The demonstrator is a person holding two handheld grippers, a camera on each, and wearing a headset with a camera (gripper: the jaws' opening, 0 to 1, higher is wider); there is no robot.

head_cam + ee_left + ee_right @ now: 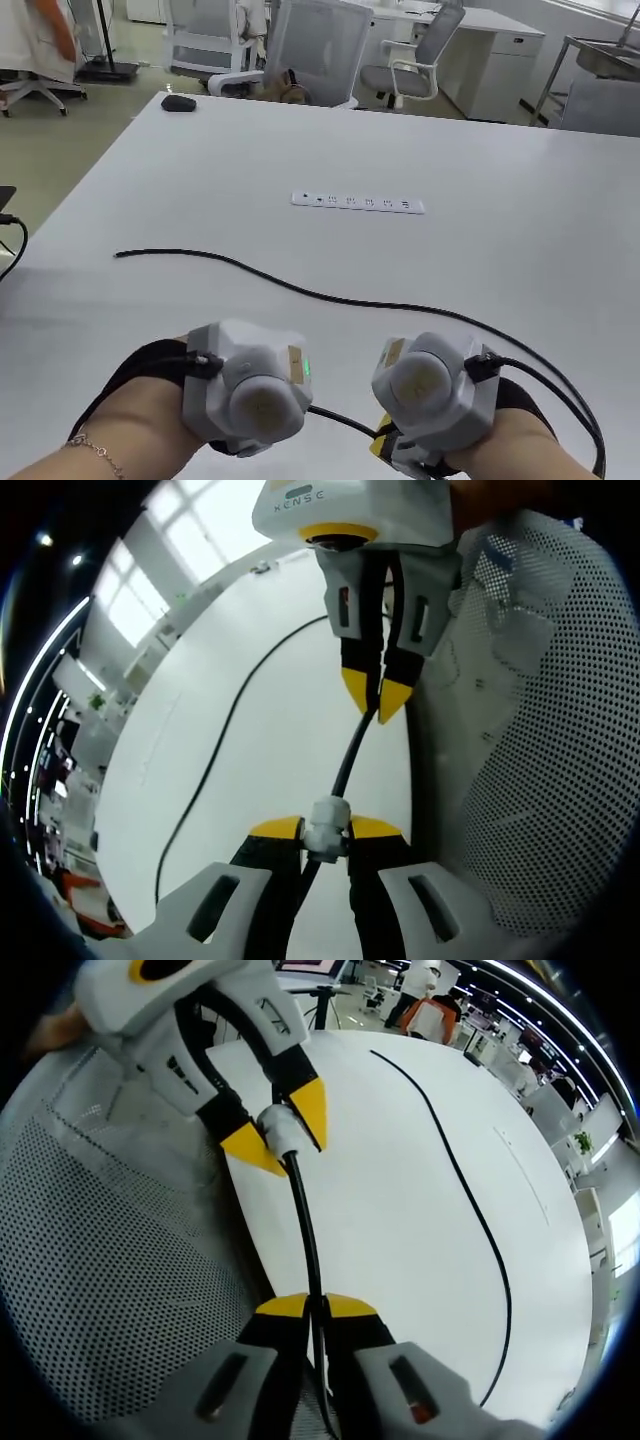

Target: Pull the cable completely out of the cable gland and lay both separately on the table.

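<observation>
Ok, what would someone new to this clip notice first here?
Two grippers face each other at the near edge of the white table: the left gripper clamps a white cable gland, and the right gripper clamps the black cable just beyond it. The rest of the cable snakes across the table towards a power strip.

White power strip on the table; black mouse near far edge.

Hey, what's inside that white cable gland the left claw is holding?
The black cable passes through the cable gland, leaving toward the right claw. Its stretch inside is hidden.
</observation>
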